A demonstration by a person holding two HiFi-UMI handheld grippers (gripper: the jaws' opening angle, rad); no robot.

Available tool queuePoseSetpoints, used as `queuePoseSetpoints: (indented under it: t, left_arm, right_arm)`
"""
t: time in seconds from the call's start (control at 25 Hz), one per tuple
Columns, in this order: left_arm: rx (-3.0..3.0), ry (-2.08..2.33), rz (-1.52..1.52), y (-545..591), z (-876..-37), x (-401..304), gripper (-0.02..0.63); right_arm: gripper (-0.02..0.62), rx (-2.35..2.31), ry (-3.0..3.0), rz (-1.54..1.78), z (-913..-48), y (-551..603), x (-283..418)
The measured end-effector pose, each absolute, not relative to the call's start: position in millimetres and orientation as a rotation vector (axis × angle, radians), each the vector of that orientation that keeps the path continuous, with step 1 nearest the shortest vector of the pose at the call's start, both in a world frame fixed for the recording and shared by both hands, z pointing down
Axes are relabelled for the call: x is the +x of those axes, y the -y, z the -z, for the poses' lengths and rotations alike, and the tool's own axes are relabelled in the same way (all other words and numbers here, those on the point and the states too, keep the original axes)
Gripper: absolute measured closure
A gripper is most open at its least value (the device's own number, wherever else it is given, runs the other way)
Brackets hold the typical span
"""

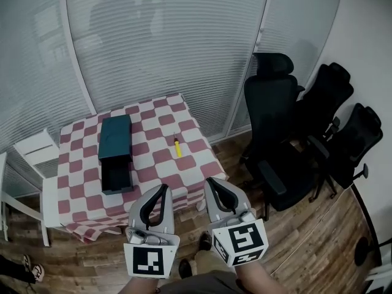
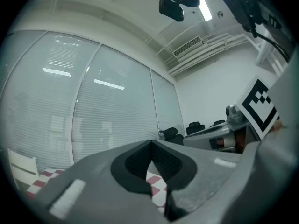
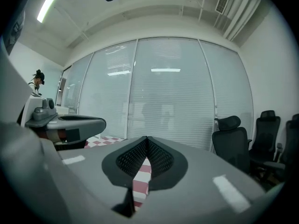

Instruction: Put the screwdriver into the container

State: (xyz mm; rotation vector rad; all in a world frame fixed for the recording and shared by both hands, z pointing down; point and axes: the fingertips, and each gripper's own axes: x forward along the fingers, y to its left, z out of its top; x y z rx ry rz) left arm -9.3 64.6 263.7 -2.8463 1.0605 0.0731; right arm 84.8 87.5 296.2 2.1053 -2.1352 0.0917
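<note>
On the checked tablecloth (image 1: 153, 159), a small screwdriver (image 1: 177, 147) with a yellow handle and thin dark shaft is lying right of the dark teal container (image 1: 116, 153), apart from it. Short of the table, the left gripper (image 1: 163, 188) and right gripper (image 1: 211, 181) are hovering, jaws pressed together, gripping nothing.

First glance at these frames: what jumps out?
A red-checked table mid-frame carries a dark container and, to its right, a yellow screwdriver. The left gripper and right gripper hang shut and empty near the bottom edge, touching neither. Black chairs crowd the right side.
</note>
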Motion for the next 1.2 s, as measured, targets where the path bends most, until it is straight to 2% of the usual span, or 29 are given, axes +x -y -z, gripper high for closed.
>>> queuePoseSetpoints:
  t: [0.4,0.8,1.2]
  left_arm:
    - [-2.826,-1.12,0.082,14,-292,39,0.606]
    - [-2.712,-1.245,0.125,86,-276,86,0.606]
    - [-2.593,-1.34,0.077,119,-241,75,0.606]
  right_arm:
    - [0.569,2.084,2.171,-0.261,-337,-7,139]
    - [0.569,1.938,2.327,-0.256,-329,78,175]
    - [0.569,1.882,2.427,-0.151,-296,133,176]
